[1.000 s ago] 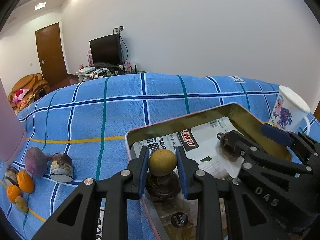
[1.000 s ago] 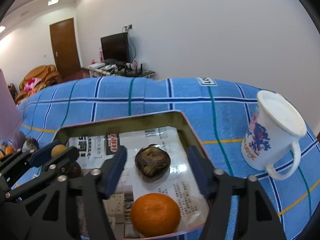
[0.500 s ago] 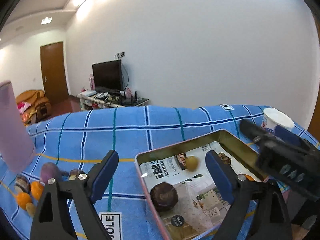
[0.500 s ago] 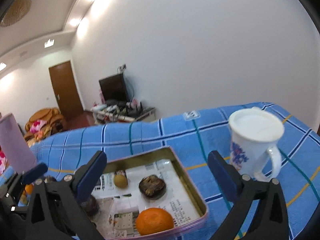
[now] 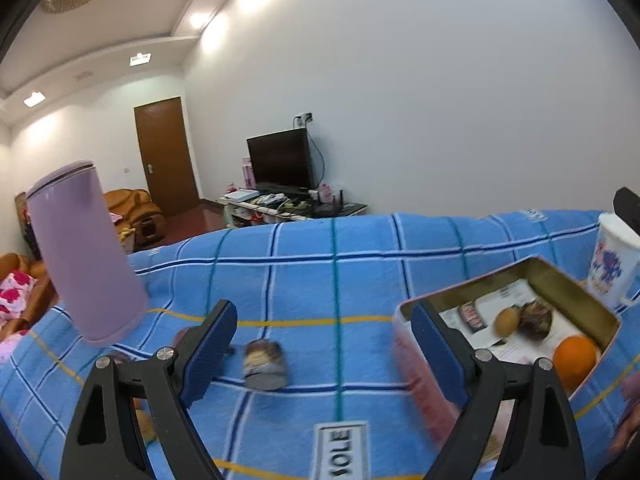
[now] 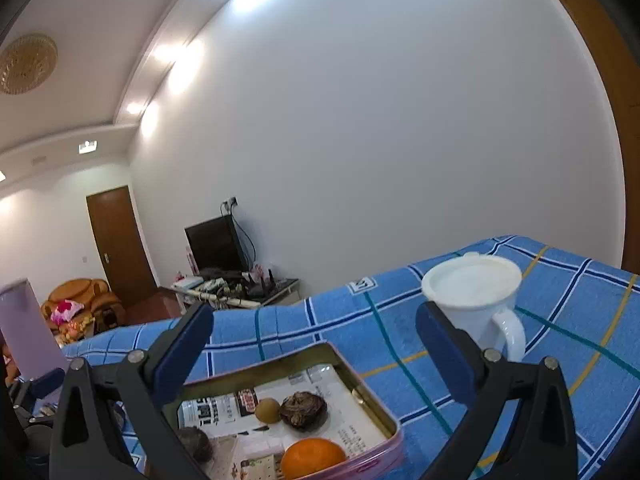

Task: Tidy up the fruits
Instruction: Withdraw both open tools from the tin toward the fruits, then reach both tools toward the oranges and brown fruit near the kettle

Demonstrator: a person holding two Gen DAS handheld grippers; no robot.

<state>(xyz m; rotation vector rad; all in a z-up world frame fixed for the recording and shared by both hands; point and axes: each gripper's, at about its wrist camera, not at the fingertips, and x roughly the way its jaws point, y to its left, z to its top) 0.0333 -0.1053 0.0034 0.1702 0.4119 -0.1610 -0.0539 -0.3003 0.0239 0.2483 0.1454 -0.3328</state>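
Two grippers, both empty, fingers spread wide. Blue checked cloth [image 5: 360,280] covers the whole work surface; its far edge falls away toward the room behind. Lilac tumbler [image 5: 84,252] stands tall at the left, beside the loose fruit. White mug [image 6: 476,300] stands just beyond the tin's right corner. Paper-lined tin tray [image 6: 360,394] holds four pieces: orange [image 6: 312,458] at the near rim, wrinkled dark fruit [image 6: 303,409] touching a small tan fruit [image 6: 267,411], and a round dark fruit [image 6: 196,442] at the near left. Left gripper [image 5: 320,344] hovers over open cloth between tin and a cut-faced brown piece [image 5: 266,364]; further fruit near its left finger is blurred and mostly hidden. Right gripper [image 6: 316,348] hangs above the tin's far side. Judgement: between placements, next pick is the leftover pile. That calls for the left gripper to go left and down onto the brown piece, keeping off the tumbler. Room: cloth ahead is open; tin wall is raised, so carry fruit over it.
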